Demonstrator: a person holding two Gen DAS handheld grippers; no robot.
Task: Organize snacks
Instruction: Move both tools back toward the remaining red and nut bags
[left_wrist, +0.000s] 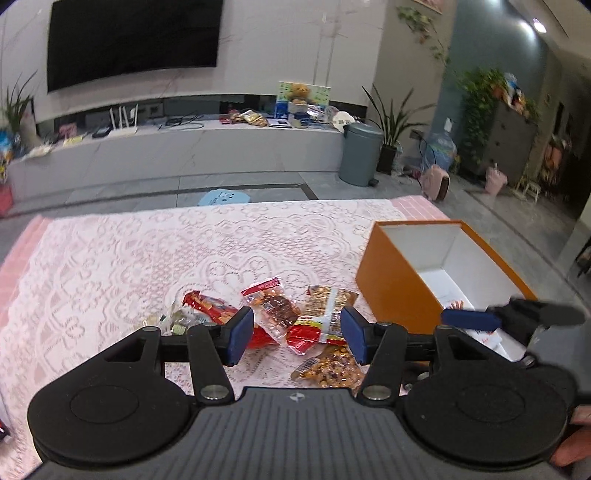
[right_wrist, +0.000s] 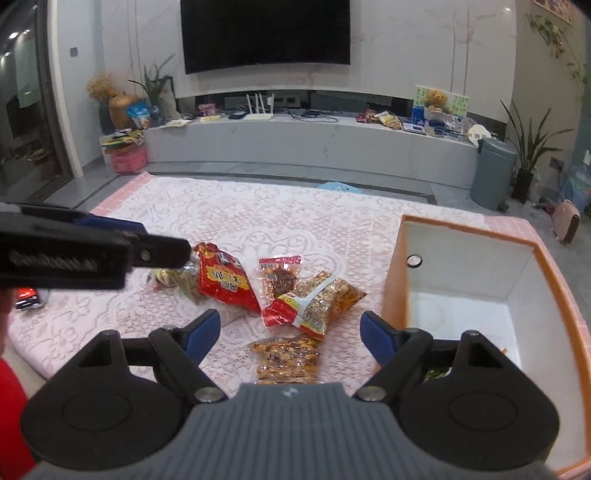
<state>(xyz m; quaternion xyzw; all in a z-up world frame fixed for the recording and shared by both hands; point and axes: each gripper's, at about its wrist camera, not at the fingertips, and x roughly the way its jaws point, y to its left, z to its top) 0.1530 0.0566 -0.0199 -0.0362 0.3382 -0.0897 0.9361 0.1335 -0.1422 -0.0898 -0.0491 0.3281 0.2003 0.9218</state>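
You've got both sets of jaws wide & empty, left gripper (left_wrist: 297, 334) & right gripper (right_wrist: 290, 334), w/ most snack packets (right_wrist: 258, 291) still loose on the surface just left of the orange box (right_wrist: 480, 280), barely anything inside.

This is a home living room. A large dark television (right_wrist: 266, 33) hangs on a pale wall above a long low grey ledge (right_wrist: 310, 142) strewn with a router (right_wrist: 259, 110), cables, a teddy bear (right_wrist: 435, 99) and packets. Potted plants (left_wrist: 393, 122) stand by a grey pedal bin (left_wrist: 360, 153) on the tiled floor, and a lace cloth (right_wrist: 258, 218) covers the desk up front.
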